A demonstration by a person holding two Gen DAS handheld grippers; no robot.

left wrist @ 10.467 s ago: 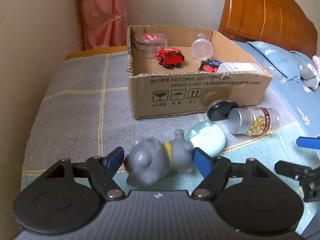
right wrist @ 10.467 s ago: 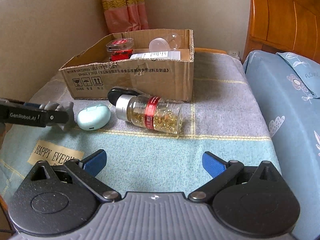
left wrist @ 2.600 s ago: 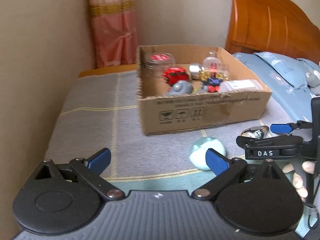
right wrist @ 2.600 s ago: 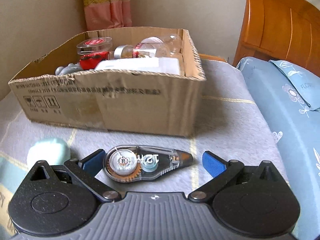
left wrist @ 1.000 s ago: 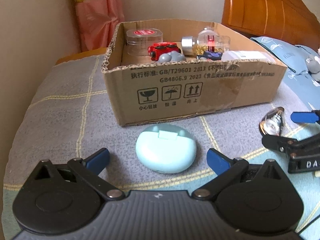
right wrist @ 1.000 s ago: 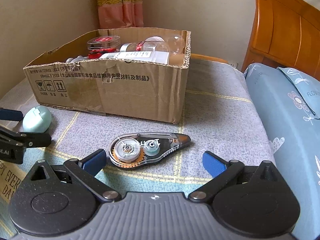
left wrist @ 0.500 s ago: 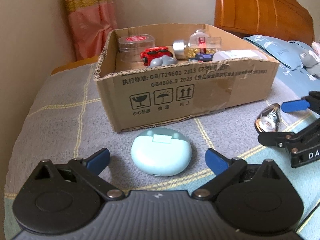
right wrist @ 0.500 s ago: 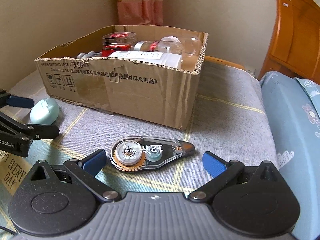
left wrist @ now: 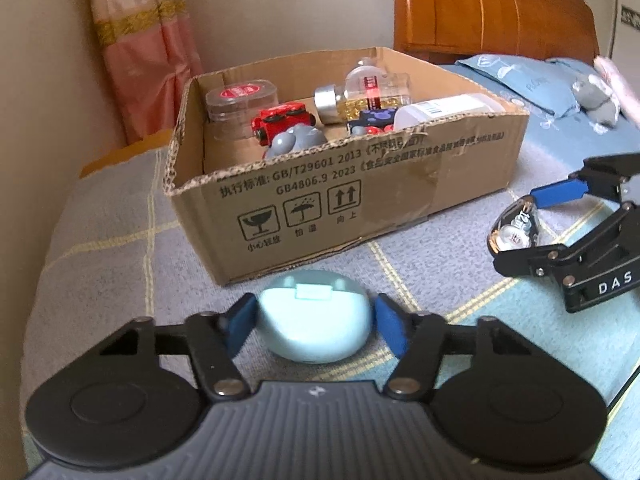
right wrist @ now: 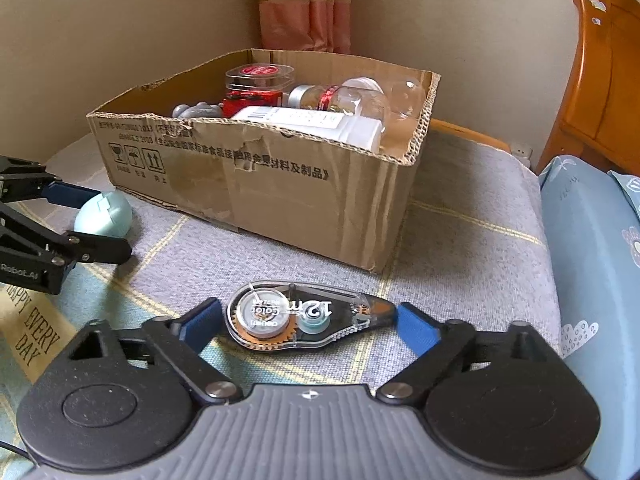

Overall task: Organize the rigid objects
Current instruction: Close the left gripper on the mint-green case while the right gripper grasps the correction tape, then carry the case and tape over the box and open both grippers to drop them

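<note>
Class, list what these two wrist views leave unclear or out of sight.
1. Left wrist view: the grey figure in the cardboard box is half hidden by the front wall.
2. Right wrist view: the mint case is partly covered by the left hand-held gripper.
3. Left wrist view: the tape dispenser is partly behind the right hand-held gripper.

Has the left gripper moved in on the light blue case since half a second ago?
Yes. The left gripper has advanced toward the cardboard box; its fingers now flank the light blue case on both sides, where before it lay ahead of them.
</note>
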